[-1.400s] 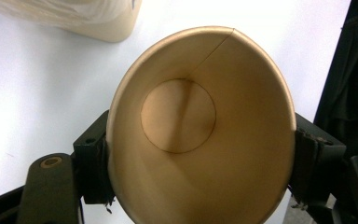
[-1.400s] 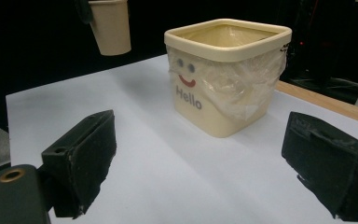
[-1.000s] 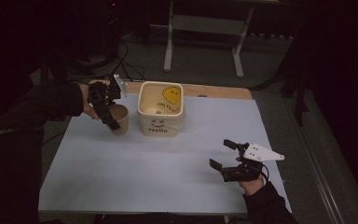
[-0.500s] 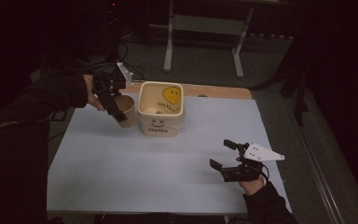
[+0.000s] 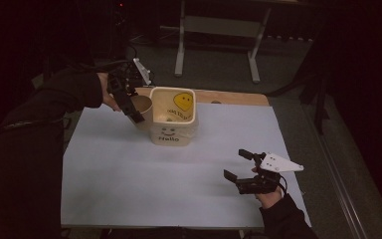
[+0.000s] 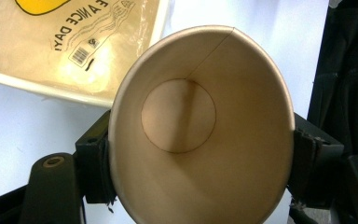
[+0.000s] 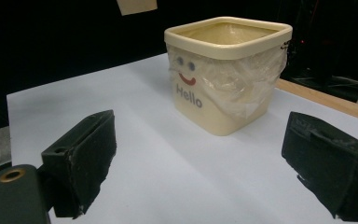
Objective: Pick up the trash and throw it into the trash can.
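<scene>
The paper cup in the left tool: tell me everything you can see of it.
The paper cup is plain tan paper with a rolled rim, a side seam and a round base disc, and it looks empty. The left tool clamps it from both sides, squeezing the mouth oval. It is held tilted beside the lined cream bin, above the white table cover.

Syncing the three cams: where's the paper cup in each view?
High view: cup upper left, held by the left gripper, against the bin's left side.
Left gripper view: cup centre frame, mouth toward camera, between the fingers.
Right gripper view: can't pick it out.
Shared landmark: the cream "Hello" bin.
</scene>
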`<state>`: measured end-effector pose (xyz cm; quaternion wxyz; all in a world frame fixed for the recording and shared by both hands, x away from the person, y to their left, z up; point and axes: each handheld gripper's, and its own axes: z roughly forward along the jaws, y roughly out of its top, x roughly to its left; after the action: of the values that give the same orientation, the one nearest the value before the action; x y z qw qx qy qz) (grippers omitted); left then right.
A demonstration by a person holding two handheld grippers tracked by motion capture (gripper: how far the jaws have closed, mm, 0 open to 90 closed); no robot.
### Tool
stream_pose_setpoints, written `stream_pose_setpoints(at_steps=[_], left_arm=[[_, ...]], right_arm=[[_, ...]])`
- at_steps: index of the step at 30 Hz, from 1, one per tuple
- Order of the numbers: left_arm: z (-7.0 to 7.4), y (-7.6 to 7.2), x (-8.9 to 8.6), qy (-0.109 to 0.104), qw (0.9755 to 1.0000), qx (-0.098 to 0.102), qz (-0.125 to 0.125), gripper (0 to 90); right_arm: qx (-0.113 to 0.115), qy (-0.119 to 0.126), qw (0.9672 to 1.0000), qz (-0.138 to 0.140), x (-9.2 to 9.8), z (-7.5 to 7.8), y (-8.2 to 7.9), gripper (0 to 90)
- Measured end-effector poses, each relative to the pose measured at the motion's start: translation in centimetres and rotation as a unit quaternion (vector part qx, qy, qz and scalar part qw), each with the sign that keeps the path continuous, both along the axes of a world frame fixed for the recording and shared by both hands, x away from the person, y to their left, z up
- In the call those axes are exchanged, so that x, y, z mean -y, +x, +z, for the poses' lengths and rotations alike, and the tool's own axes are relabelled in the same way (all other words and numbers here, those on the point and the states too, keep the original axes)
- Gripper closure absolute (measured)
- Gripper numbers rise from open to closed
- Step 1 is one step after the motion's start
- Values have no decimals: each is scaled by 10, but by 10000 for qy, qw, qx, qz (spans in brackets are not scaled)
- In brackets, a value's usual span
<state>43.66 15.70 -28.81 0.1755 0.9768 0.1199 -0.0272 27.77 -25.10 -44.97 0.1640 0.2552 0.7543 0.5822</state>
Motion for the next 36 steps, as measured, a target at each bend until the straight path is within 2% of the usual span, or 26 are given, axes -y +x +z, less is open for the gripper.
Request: stream_pose_setpoints(at_steps=[9,19,22,25,30,36], left_arm=[[7,8,9,14,9999,45,-93,271],[7,18,21,58,9997,-2,-236,275],[8,21,25,138,9992,27,-371,276],[10,25,29,95,9990,50,-444,281],[10,32,33,123,9989,1,-451,288],[14,39,37,94,9987,44,-493,295]], right_arm=[[-15,6,10000,-8,1,0,0,97],[-26,16,10000,-2,1,0,0,97],[-34,12,10000,15,1,-1,0,97],[-43,20,10000,20,1,-1,0,97],[-46,30,10000,31,1,-1,0,97],[-59,65,10000,34,2,-1,0,97]])
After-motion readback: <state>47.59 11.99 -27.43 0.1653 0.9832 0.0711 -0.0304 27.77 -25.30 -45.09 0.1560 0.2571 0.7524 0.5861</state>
